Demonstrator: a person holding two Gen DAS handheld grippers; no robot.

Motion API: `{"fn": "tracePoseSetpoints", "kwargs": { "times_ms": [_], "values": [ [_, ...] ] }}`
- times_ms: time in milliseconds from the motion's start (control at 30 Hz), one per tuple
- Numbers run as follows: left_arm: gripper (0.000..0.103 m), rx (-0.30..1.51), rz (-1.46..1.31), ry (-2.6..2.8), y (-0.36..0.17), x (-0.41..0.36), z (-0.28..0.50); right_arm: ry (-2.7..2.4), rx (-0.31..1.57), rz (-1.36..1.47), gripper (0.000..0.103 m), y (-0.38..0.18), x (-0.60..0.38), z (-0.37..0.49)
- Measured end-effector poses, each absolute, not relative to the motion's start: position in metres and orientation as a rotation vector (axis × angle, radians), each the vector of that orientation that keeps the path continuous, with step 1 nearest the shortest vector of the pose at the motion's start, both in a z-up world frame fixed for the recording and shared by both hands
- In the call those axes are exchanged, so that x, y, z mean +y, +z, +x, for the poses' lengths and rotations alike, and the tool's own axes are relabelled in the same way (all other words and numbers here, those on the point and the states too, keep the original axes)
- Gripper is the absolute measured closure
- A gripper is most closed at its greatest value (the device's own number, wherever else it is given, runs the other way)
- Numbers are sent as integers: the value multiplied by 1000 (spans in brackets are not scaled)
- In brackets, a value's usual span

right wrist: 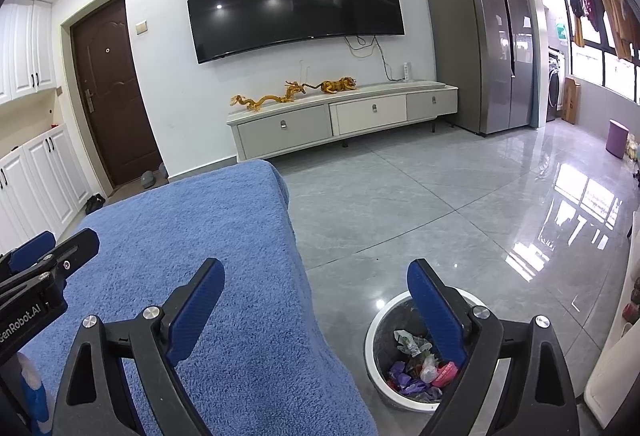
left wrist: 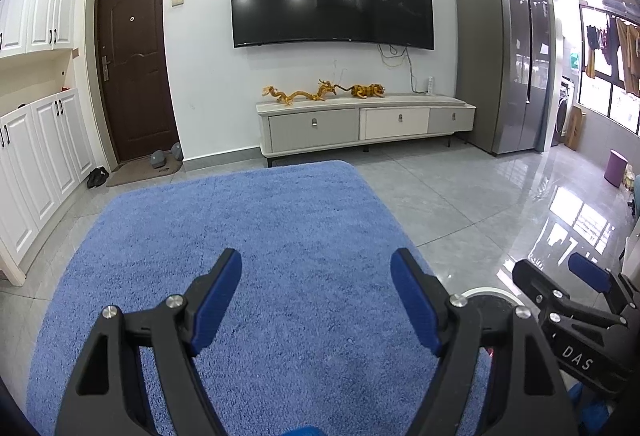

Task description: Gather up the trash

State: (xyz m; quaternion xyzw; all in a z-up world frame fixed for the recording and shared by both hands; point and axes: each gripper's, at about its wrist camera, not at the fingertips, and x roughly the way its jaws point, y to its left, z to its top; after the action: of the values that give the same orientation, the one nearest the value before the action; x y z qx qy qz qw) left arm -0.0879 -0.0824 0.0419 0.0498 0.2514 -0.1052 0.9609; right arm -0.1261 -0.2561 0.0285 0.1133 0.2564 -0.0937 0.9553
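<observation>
Round white-rimmed bin (right wrist: 400,306) — crumpled wrappers (right wrist: 416,364) inside (purple, pink, clear); floor-standing

Blue towel (right wrist: 208,276) surface bare, bin (right wrist: 378,320) mouth unobstructed beside it, tiled floor (right wrist: 440,203) open beyond

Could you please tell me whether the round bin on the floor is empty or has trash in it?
Not empty: the bin holds crumpled wrappers across its bottom.

light: bright, daylight from windows (right wrist: 600,63) at 3 o'clock | glare: floor (right wrist: 580,220) | focus: sharp | edges: fisheye bending, dark corners
</observation>
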Motion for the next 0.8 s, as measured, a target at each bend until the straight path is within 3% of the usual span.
{"fn": "tracePoseSetpoints", "kwargs": {
  "times_ms": [167,800],
  "values": [
    [21,501,102,-211,42,-82,-90,-193,519,227,10,28,-257,-127],
    [20,495,119,-202,37,-81,-92,-216,519,217,9,26,-255,-126]
  ]
}}
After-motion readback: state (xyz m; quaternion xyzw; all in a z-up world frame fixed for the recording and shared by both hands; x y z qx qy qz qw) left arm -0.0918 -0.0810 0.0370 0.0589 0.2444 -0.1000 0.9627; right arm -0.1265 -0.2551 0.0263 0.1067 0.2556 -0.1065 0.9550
